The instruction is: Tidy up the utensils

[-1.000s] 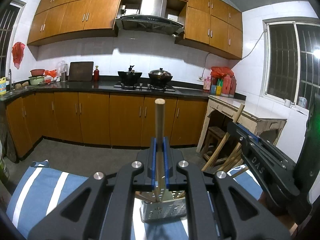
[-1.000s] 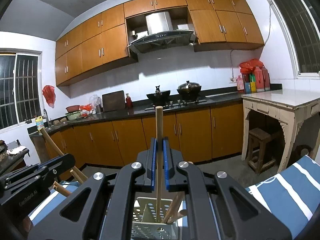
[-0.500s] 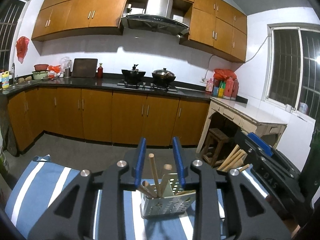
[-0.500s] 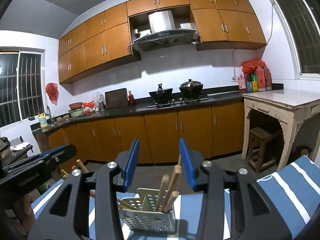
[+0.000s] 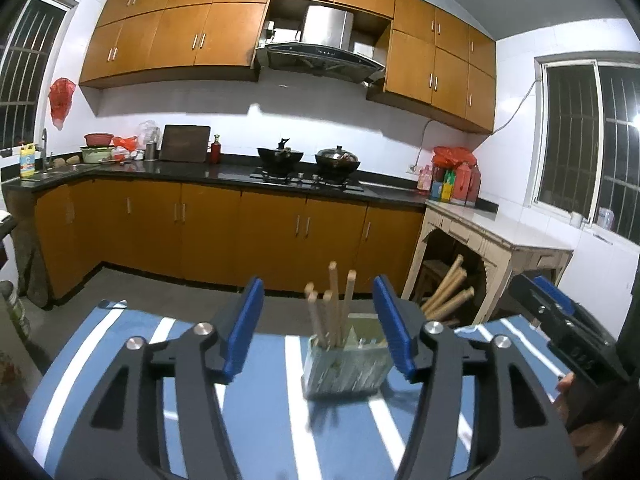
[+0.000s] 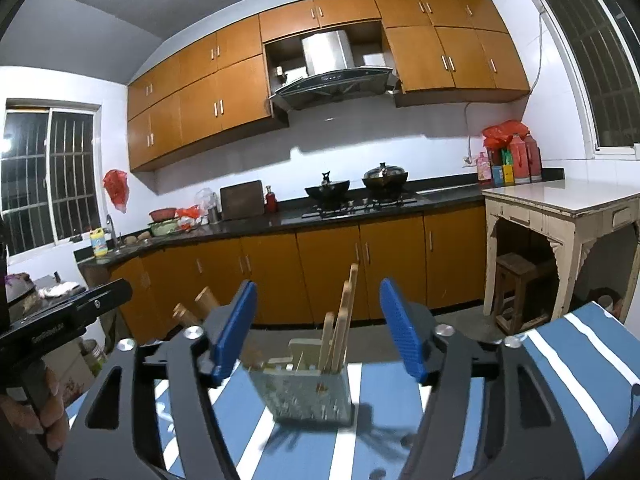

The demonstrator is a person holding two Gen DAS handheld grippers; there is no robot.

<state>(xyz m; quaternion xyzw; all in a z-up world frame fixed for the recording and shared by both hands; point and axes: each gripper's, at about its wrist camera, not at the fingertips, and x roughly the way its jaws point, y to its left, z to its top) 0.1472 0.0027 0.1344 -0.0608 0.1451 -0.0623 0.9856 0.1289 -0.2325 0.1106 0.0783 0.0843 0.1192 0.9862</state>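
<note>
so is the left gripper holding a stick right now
No, the left gripper is opening with nothing pressed between its pads; the sticks stand in the holder beyond it.

White lettering runs along the black body of the left claw (image 6: 66, 322) in the right wrist view, too blurred to read; no other text is legible.

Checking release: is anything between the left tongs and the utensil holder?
No. In the left wrist view, only bare striped cloth separates left tongs from utensil holder.

Each black gripper (image 5: 320, 332) has blue ribbed finger pads (image 5: 244, 326) and round silver screws (image 5: 202, 328).
</note>
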